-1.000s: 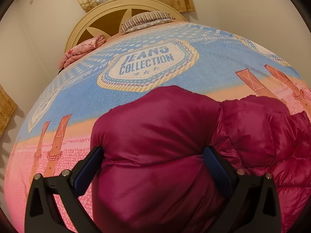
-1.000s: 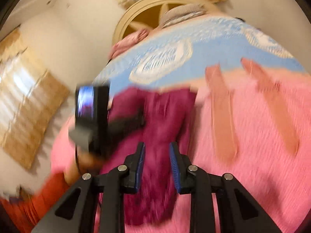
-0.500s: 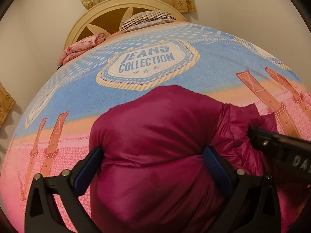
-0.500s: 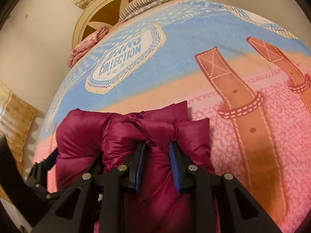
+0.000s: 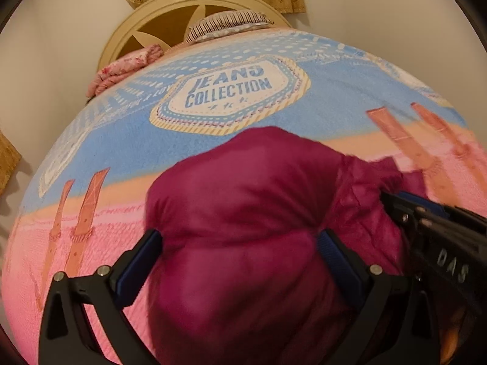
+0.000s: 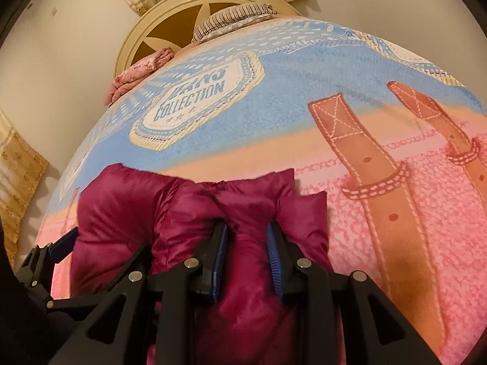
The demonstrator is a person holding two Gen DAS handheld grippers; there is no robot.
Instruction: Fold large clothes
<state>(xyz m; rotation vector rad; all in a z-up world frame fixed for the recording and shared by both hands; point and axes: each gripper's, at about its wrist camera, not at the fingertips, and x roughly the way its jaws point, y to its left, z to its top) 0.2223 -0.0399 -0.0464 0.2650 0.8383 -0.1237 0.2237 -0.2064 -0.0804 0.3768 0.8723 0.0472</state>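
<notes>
A puffy maroon down jacket (image 5: 243, 213) lies bunched on the bed near its front edge; it also shows in the right wrist view (image 6: 194, 210). My left gripper (image 5: 240, 243) stands wide open, its fingers on either side of the jacket's left bulk. My right gripper (image 6: 247, 234) is shut on a fold of the jacket's right part, fabric bulging between the blue pads. The right gripper's body (image 5: 438, 243) shows at the right edge of the left wrist view. The left gripper (image 6: 51, 252) shows at the left edge of the right wrist view.
The bed is covered by a blue-and-pink "JEANS COLLECTION" blanket (image 5: 231, 88), also in the right wrist view (image 6: 304, 97). A striped pillow (image 5: 228, 24) and a folded pink floral cloth (image 5: 124, 70) lie by the round cream headboard (image 5: 146, 30). Walls and curtains stand behind.
The right gripper swung in from the right and closed on the jacket's right fold; the jacket's right side drew in toward the left bulk. The left gripper stayed in place.
</notes>
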